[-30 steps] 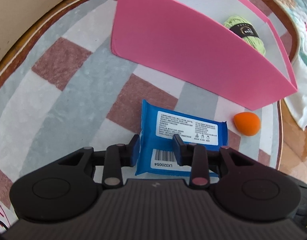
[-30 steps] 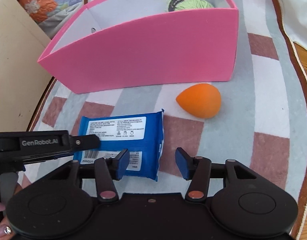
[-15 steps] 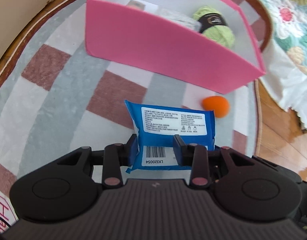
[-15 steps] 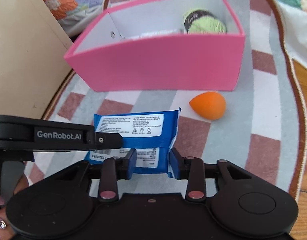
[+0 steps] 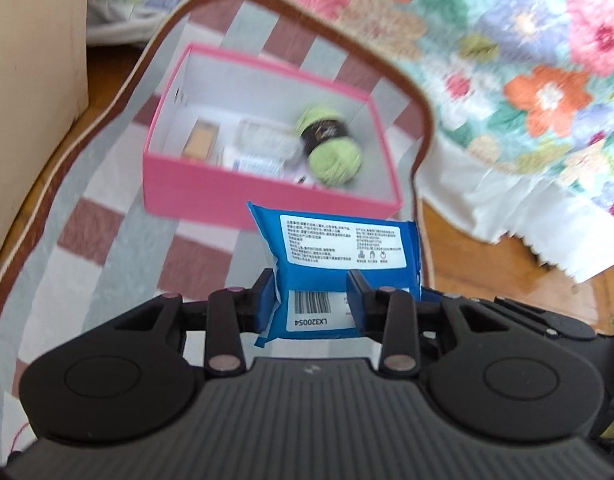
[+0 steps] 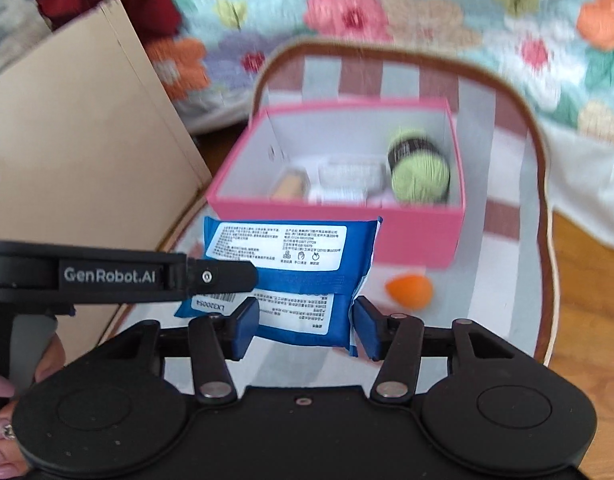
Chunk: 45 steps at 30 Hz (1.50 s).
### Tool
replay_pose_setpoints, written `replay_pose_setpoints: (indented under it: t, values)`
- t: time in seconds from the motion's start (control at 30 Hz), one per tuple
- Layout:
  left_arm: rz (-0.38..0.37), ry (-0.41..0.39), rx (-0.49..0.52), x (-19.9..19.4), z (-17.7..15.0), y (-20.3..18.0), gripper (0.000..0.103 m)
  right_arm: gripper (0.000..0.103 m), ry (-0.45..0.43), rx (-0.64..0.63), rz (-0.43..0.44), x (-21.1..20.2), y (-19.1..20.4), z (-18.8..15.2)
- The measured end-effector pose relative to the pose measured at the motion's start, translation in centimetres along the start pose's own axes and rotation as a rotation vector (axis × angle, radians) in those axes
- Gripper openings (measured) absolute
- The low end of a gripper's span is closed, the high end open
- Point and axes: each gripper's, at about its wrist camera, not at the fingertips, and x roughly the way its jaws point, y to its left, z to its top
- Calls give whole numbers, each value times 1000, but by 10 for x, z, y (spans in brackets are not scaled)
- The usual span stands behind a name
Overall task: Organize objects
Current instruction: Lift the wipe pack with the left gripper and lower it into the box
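We held the blue wipes packet (image 5: 339,264) between both grippers, lifted clear of the checked rug (image 5: 119,216) and hanging in front of the pink box (image 5: 267,196). The left gripper (image 5: 313,304) had its jaws closed down onto the packet's lower end, the blue pads pressing either side of the barcode label. The right gripper (image 6: 305,326) had its jaws narrowed onto the opposite end of the same packet, one pad against each edge of the folded seam. In the right wrist view the body of our left gripper crossed in from the left, over the packet's corner.

The box sat open on the rug beyond the packet. Inside it lay a green yarn ball (image 5: 333,150) with a dark band toward the right end, and beside it some pale packages (image 5: 259,152) that were too blurred for us to name. An orange egg-shaped sponge (image 6: 409,290) rested on the rug just in front of the box, below and to the right of the packet. A tan board (image 6: 79,148) stood to the left of the rug, and a floral quilt (image 5: 527,60) filled the space behind and to the right, its white edge hanging over the wooden floor (image 5: 507,276).
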Motion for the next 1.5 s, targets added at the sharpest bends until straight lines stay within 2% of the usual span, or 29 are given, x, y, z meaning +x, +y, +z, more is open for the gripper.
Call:
replay_pose_setpoints:
  t: [0.13, 0.23, 0.4, 0.57, 0.77, 0.9, 1.1, 1.2, 1.3, 1.5]
  values:
    - [-80, -53, -31, -18, 12, 4, 35, 61, -50, -57, -19, -16, 8, 15]
    - [-106, -75, -46, -24, 22, 3, 35, 61, -82, -79, -20, -25, 10, 28]
    - [-88, -117, -28, -35, 49, -10, 35, 61, -124, -120, -25, -35, 12, 55]
    - [-66, -201, 8, -54, 87, -22, 35, 61, -191, -170, -24, -43, 21, 87]
    - [-27, -208, 8, -38, 123, -19, 35, 58, -239, -232, -39, -31, 28, 121]
    - [3, -159, 9, -6, 140, -8, 35, 50, -215, -248, -44, -5, 21, 130]
    - [37, -67, 23, 49, 149, 11, 35, 42, -134, -185, -29, 47, -4, 135]
    - [53, -31, 14, 78, 142, 24, 35, 39, -90, -167, -24, 76, -17, 131]
    - [59, -27, 7, 101, 129, 37, 35, 39, -37, -132, -12, 104, -29, 121]
    - [87, -8, 32, 132, 111, 48, 35, 39, 39, -64, 3, 142, -45, 104]
